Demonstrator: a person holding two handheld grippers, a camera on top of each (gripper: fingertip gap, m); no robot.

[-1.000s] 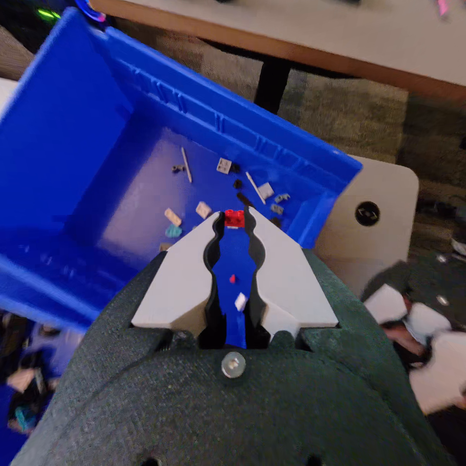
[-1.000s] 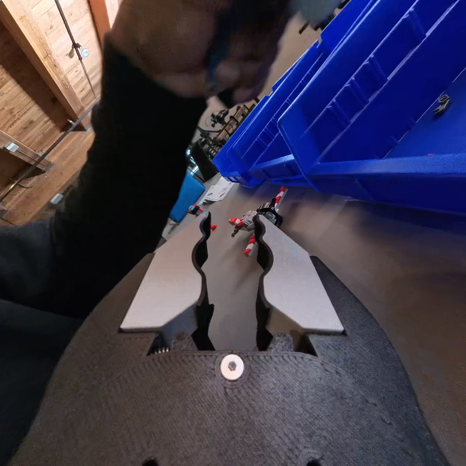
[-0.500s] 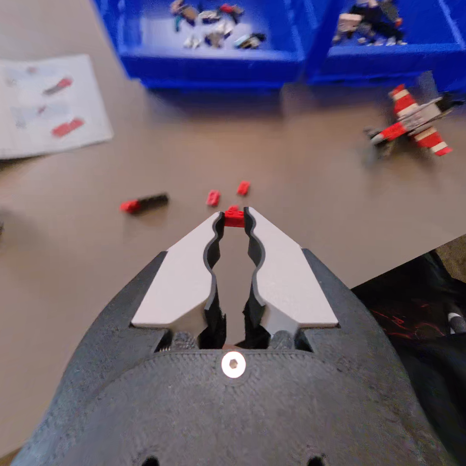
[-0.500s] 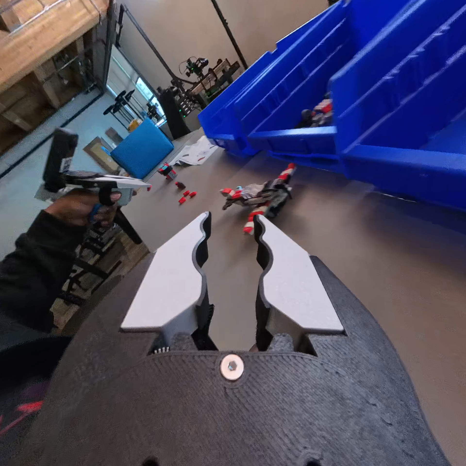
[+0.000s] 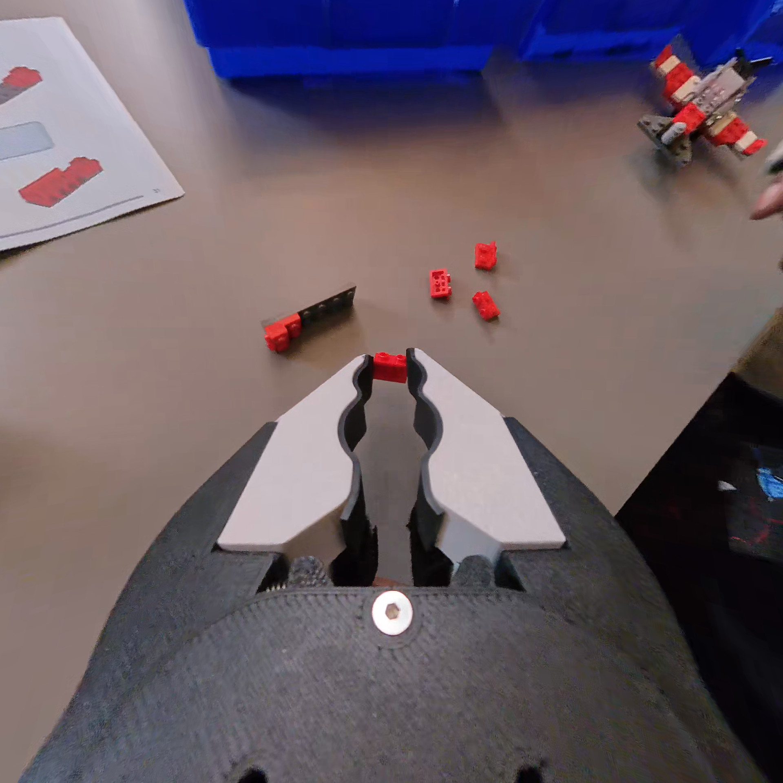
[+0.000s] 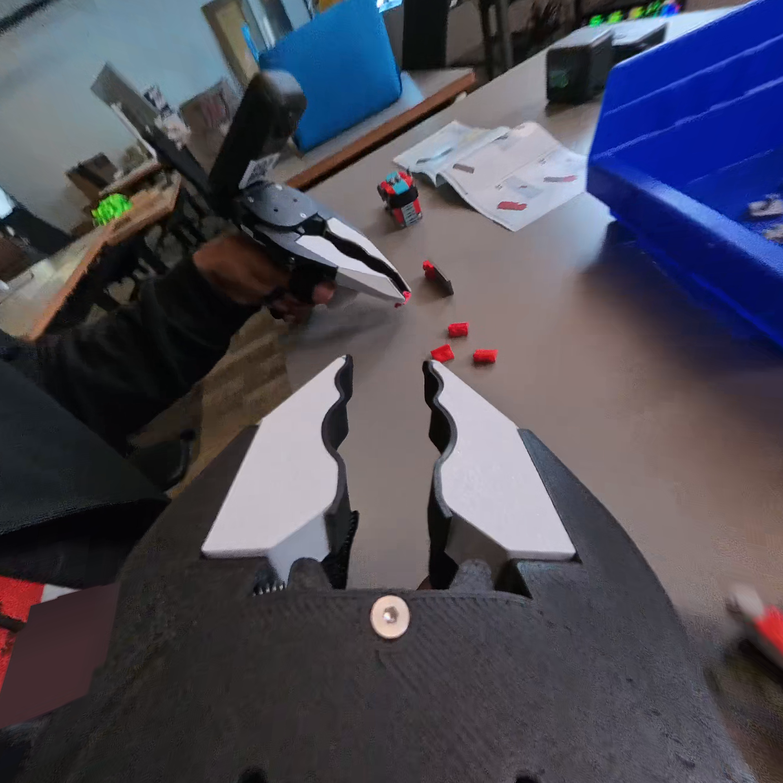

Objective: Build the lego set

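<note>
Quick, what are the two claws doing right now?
Left claw: closed on a small red brick.
Right claw: open, holding nothing.

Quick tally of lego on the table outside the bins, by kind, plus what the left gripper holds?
Loose red bricks on the table: 3
Black plate with red end brick: 1
Red brick in the left gripper jaws: 1
Built models: 2
Total: 7

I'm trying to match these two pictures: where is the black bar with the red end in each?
Left wrist view: black bar lies left of centre, just beyond the fingertips.
Right wrist view: centre, right of the other hand-held gripper.
Shared landmark: three loose red bricks.
</note>
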